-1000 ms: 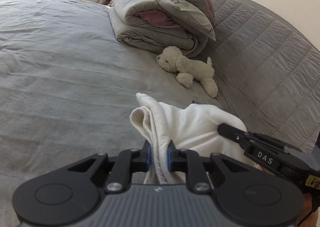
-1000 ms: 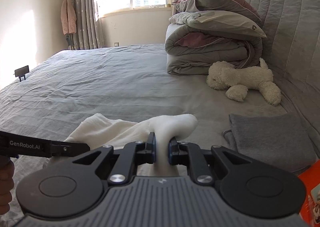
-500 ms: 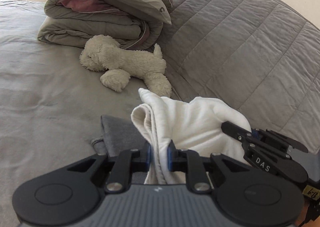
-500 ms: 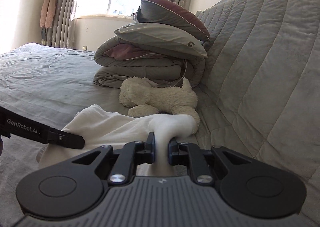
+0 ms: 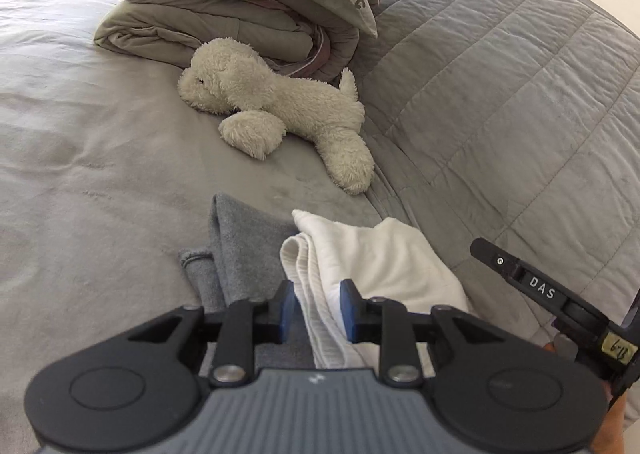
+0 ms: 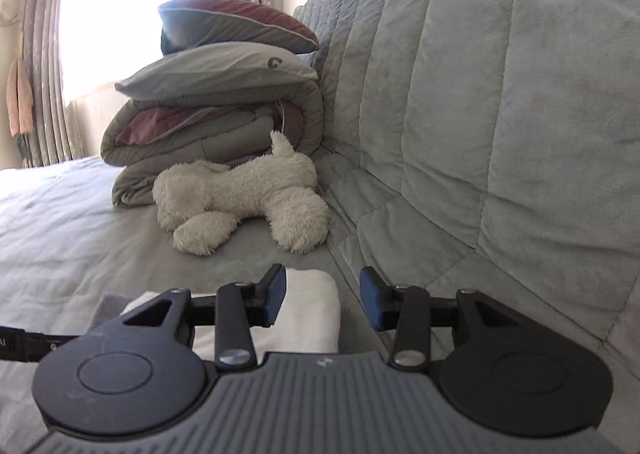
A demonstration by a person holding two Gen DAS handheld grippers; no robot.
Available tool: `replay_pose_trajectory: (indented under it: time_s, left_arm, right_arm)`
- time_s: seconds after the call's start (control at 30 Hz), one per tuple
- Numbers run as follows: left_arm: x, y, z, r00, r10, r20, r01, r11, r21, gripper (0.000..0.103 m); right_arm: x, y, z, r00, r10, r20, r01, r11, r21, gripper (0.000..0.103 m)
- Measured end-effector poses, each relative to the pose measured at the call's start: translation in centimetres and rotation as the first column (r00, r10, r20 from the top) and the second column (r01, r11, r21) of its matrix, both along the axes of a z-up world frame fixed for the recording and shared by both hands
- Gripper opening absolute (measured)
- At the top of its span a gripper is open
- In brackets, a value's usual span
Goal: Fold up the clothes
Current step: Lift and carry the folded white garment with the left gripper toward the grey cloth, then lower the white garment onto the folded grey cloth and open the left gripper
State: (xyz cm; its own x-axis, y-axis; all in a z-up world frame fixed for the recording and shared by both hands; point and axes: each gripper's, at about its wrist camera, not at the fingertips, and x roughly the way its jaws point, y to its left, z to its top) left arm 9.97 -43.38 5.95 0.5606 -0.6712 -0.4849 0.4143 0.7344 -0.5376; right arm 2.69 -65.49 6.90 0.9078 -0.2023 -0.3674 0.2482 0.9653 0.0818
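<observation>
A folded white garment (image 5: 380, 266) lies on top of a folded grey garment (image 5: 236, 242) on the bed, close to the headboard. My left gripper (image 5: 317, 310) has its jaws parted, with the white garment's folded edge loose between them. My right gripper (image 6: 323, 296) is open; the white garment (image 6: 308, 310) lies under and beside its left finger. The right gripper's finger shows in the left wrist view (image 5: 532, 286).
A white plush dog (image 5: 276, 114) lies just beyond the garments. Behind it is a stack of folded duvet and pillows (image 5: 248, 2). The quilted grey headboard (image 5: 520, 102) rises on the right. Grey bed sheet (image 5: 80, 154) spreads to the left.
Both grippers carried the white garment towards the headboard and lowered it onto the grey garment. Both sets of jaws have opened and let go of it.
</observation>
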Motion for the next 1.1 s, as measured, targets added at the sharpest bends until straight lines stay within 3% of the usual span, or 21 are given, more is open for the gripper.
replay_pose_trajectory:
  time_s: [0.07,0.27,0.33,0.5,0.6,0.7,0.93,1.0,1.1]
  left_arm:
    - [-0.2,0.3,0.8,0.999,0.016,0.03,-0.016,1.0,-0.004,0.024]
    - [-1.2,-1.6,0.5,0.996,-0.089,0.028,0.089,0.996,-0.001,0.029]
    - [-1.1,-2.9,-1.0,0.993,-0.12,0.013,0.119,0.991,0.068,0.028]
    - [-2.4,-3.0,-1.6,0.986,-0.128,0.103,0.109,0.979,0.17,0.027]
    - [-2.7,-2.6,-1.0,0.989,-0.115,0.097,0.093,0.974,0.208,0.041]
    - [-3.6,-2.2,-0.7,0.988,-0.123,0.093,0.098,0.968,0.232,0.042]
    - [-7.4,-2.1,0.1,0.978,-0.175,0.112,0.121,0.918,0.377,0.045]
    - [-7.9,-1.3,0.9,0.979,-0.167,0.12,0.111,0.921,0.372,0.045]
    - [-8.6,0.2,2.9,0.978,-0.15,0.145,0.09,0.93,0.355,0.051]
  right_arm:
    - [0.0,0.7,0.1,0.999,0.032,0.001,-0.032,0.999,0.028,0.044]
    - [0.3,3.4,-3.9,0.993,0.029,-0.117,-0.027,0.999,0.017,0.042]
    - [0.0,4.1,-4.9,0.993,0.015,-0.118,-0.018,1.0,-0.019,0.042]
    - [-2.1,4.6,-3.9,0.993,0.047,-0.107,-0.048,0.999,-0.012,0.05]
    - [-3.2,5.0,-3.7,0.987,0.076,-0.145,-0.079,0.997,-0.016,0.055]
    - [-3.9,5.5,-3.7,0.978,0.076,-0.195,-0.082,0.996,-0.02,0.055]
    - [-6.3,6.5,-2.0,0.956,0.056,-0.287,-0.055,0.998,0.014,0.061]
    - [-7.2,6.9,-1.2,0.952,0.051,-0.3,-0.052,0.999,0.004,0.064]
    - [-9.3,7.6,0.4,0.961,0.05,-0.271,-0.051,0.999,0.005,0.079]
